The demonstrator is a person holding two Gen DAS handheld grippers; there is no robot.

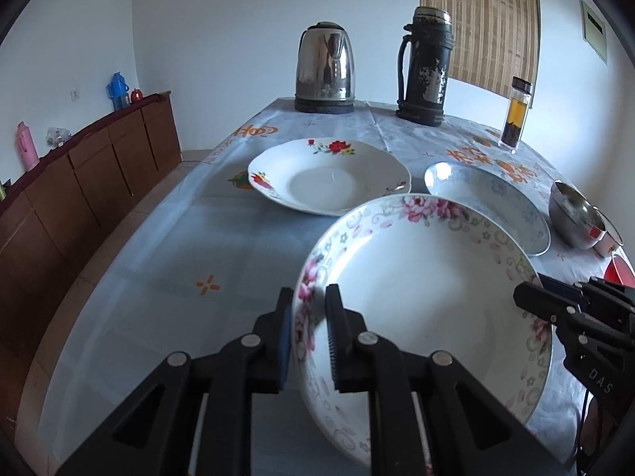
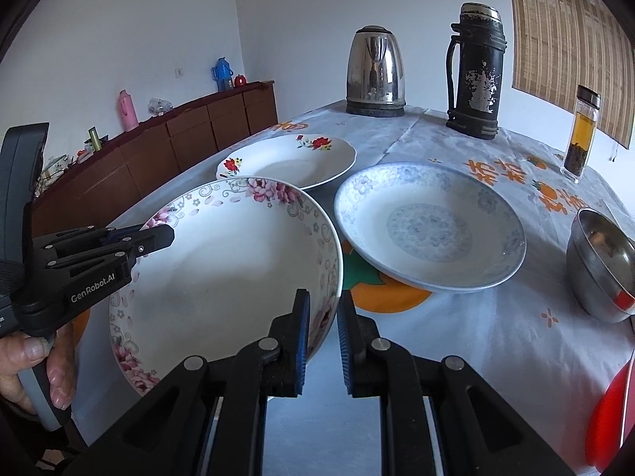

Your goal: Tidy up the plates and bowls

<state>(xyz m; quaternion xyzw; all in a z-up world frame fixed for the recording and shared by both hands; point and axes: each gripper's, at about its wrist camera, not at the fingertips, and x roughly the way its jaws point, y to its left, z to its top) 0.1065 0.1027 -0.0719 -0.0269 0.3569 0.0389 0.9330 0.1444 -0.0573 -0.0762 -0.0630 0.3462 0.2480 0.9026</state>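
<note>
A white plate with pink flowers (image 1: 428,289) (image 2: 230,269) is held tilted above the table between both grippers. My left gripper (image 1: 309,297) is shut on its left rim, and shows in the right wrist view as a black tool (image 2: 162,236) in a person's hand. My right gripper (image 2: 323,301) is shut on the opposite rim, and its tip (image 1: 528,297) shows in the left wrist view. Behind the held plate, a plate with red flowers (image 1: 329,176) (image 2: 285,158) lies on the cloth. A blue-patterned plate (image 1: 488,202) (image 2: 428,226) lies to its right. Steel bowls (image 1: 575,214) (image 2: 603,265) sit nested at the right.
A steel kettle (image 1: 324,67), a worn black flask (image 1: 424,67) and a tea bottle (image 1: 516,115) stand along the table's far edge. A red object (image 2: 611,408) is at the near right. A brown sideboard (image 1: 99,174) runs along the left wall.
</note>
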